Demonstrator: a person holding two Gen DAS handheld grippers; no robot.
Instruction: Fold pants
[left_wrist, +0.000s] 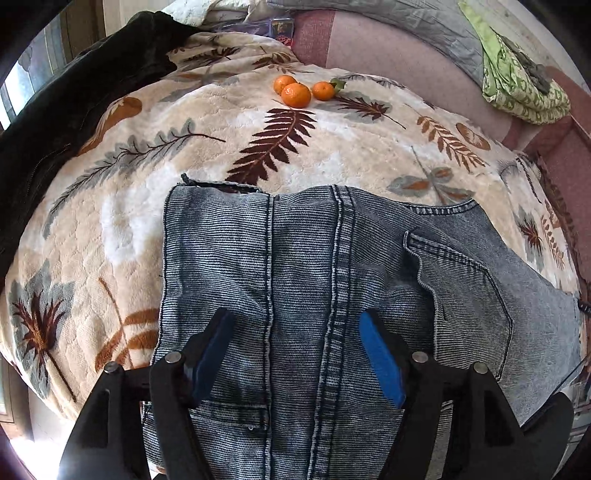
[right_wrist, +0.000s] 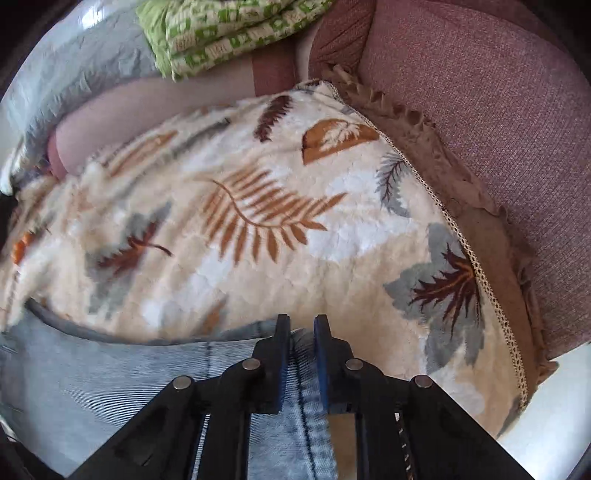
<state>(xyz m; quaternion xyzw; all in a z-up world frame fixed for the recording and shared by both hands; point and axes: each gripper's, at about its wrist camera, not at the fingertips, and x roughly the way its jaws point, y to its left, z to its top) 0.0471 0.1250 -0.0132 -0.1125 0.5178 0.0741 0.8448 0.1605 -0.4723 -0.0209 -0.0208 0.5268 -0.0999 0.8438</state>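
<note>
Denim is the whole story here: a pair of washed blue jeans (left_wrist: 332, 295) lies folded on a cream fleece blanket (left_wrist: 221, 129) with a leaf print, spread over a pinkish sofa (right_wrist: 480, 92).

Left gripper (left_wrist: 295, 354) hangs right over the jeans with its jaws wide and nothing pinched, blue pads either side of the thick seams. Those seams, and so the long axis of the jeans, run straight away from it toward the far folded edge, so the cloth is directly under and ahead of it.

Right gripper (right_wrist: 301, 332) is nearly closed, jaws narrow with a seam of the jeans (right_wrist: 110, 376) pinched between the pads, at the edge where the denim meets the blanket.

My guess: the right hand already has its corner, so the next fold hinges on the left one closing on the cloth below it.

Three mandarins (left_wrist: 297, 90) sit well beyond the jeans, and a green patterned cloth (left_wrist: 517, 85) sits on the sofa back. No brand tags or readable writing that I can make out.
</note>
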